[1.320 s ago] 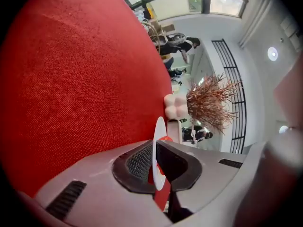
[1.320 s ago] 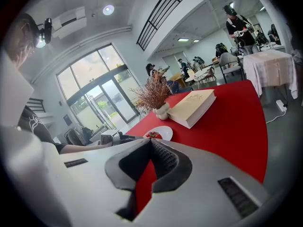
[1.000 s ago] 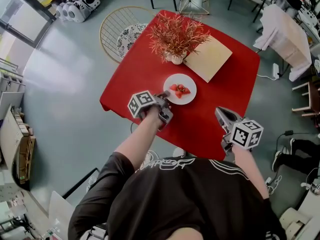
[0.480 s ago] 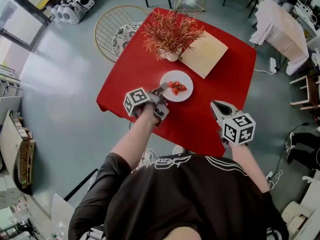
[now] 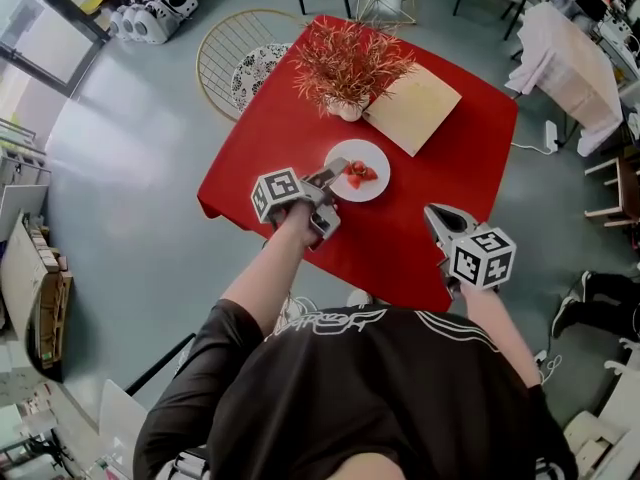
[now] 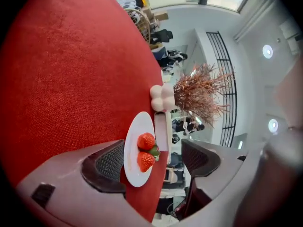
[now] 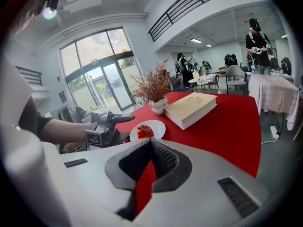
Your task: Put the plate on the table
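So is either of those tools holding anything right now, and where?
Nothing. The left gripper's fingers have just been opening, and the plate sits free between them; the right gripper is shut and empty.

The plate (image 5: 372, 187) is small, round and white. It lies flat on the red-covered table (image 5: 440, 178), just above the middle of the head view. Two red strawberries (image 5: 357, 174) sit near its middle.

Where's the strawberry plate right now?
The plate sits mid-table on the red cloth in the head view, nearer the person than the plant vase and book, just beyond the left gripper.
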Tool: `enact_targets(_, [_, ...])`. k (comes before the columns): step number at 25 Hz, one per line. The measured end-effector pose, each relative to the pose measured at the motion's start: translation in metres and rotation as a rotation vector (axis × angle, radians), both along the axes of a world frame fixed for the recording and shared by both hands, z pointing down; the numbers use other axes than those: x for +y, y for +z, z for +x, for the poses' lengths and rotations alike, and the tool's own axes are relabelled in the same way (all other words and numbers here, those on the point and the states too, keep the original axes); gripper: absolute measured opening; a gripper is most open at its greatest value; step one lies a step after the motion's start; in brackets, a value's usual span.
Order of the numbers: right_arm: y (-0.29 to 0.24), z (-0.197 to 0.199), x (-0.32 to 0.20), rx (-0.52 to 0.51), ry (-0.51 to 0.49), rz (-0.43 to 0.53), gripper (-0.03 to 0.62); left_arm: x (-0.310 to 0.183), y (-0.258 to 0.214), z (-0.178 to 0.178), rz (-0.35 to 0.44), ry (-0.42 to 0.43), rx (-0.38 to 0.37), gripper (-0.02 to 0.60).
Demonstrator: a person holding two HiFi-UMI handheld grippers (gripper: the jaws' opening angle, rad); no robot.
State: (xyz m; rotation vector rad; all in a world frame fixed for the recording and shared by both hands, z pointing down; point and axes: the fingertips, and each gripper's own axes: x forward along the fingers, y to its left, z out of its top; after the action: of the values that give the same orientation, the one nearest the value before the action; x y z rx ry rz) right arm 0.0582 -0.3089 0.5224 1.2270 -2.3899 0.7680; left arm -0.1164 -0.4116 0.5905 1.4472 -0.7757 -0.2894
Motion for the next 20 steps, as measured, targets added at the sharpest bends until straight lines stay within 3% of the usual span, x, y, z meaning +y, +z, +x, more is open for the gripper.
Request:
enact_targets(3, [0.002, -0.002, 0.003, -0.009, -0.013, -0.004, 0.008, 0.007, -0.002, 0.007, 0.070, 0.106, -0.134, 0.374])
enact_targets(10, [0.009, 0.002, 0.007, -0.024, 0.001, -0.021, 0.008, 0.028, 0.006, 0.023, 0.261, 0.475, -0.569, 0.374])
enact_targets(16, [0.011, 0.002, 0.011, -0.034, 0.003, -0.033, 0.008, 0.048, 0.017, 0.028, 0.377, 0.754, -0.812, 0.380])
enact_targets(20, [0.013, 0.000, 0.008, -0.036, 0.006, -0.035, 0.008, 0.052, 0.030, 0.023, 0.473, 0.898, -1.024, 0.379])
